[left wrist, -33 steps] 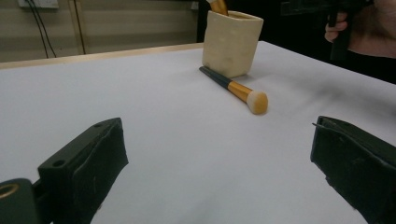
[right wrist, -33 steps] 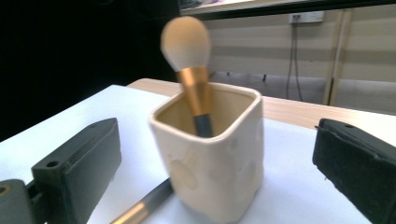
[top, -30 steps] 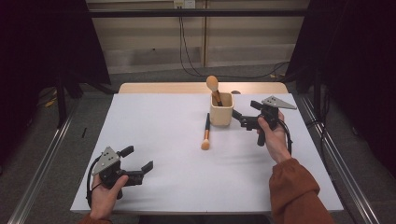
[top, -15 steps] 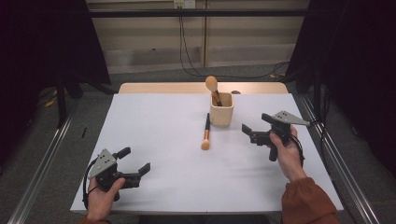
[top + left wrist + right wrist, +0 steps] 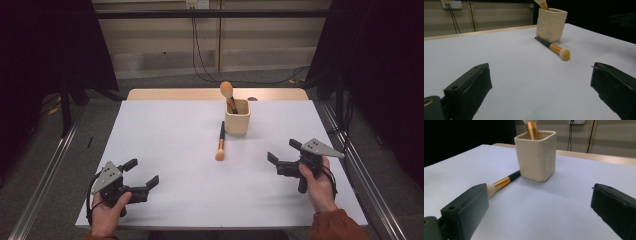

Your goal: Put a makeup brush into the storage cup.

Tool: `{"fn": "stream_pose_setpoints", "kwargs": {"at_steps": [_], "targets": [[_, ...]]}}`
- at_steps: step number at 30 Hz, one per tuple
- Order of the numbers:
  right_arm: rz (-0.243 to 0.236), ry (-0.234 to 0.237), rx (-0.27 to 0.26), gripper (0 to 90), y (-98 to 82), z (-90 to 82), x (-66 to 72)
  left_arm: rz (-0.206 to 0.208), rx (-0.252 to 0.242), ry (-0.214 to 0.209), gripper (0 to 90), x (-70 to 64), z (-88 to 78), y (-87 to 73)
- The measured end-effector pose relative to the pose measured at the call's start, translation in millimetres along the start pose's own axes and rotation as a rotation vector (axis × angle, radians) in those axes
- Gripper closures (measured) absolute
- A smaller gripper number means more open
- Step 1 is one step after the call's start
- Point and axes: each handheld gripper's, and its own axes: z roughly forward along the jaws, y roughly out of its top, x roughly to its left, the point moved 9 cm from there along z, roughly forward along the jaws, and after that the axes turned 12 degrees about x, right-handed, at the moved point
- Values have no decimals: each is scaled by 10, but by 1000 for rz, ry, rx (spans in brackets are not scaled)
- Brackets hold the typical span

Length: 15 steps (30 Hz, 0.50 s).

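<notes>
**Right gripper pulls back from the cup; one brush still lies loose**

At the lower left of the high view, the left gripper [image 5: 142, 176] rests low over the white surface [image 5: 165, 135], held in a hand at the near edge. It has drifted only slightly toward that edge over the last second. Its fingers [image 5: 471, 86] stand wide apart with nothing between them.

In the middle of the high view lies the loose brush [image 5: 220, 142], flat on the surface, its dark handle pointing up-frame toward the cup and its pale bristle head toward the near edge. Its handle end sits just beside the cup's base; whether they touch I cannot tell. It has not moved.

Just right of it and higher in the frame stands the cream cup [image 5: 237, 118], upright, with a second brush [image 5: 228, 95] leaning inside it, bristle head up.

The real change is at the right. A second ago the right gripper [image 5: 284, 157] was close beside the cup; now it sits at the lower right of the frame, well apart from the cup. Its fingers [image 5: 466, 207] are spread, holding nothing, and they look toward the cup and the loose brush [image 5: 503, 181].

My reading: one brush is stowed and the hand has retreated after that placement. The loose brush remains to be picked up and put in the cup.

No brand, label or readable writing appears on the cup, the brushes or the grippers.
</notes>
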Motion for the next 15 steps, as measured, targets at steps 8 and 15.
{"fn": "stream_pose_setpoints", "kwargs": {"at_steps": [8, 15], "targets": [[1, -27, -16, 7, -177, -189, 44, -2, -7, -2, 30, -11, -32, -2], [-18, -17, -22, 2, -267, -317, 117, -7, -13, 3, 30, -28, -48, 6]]}}
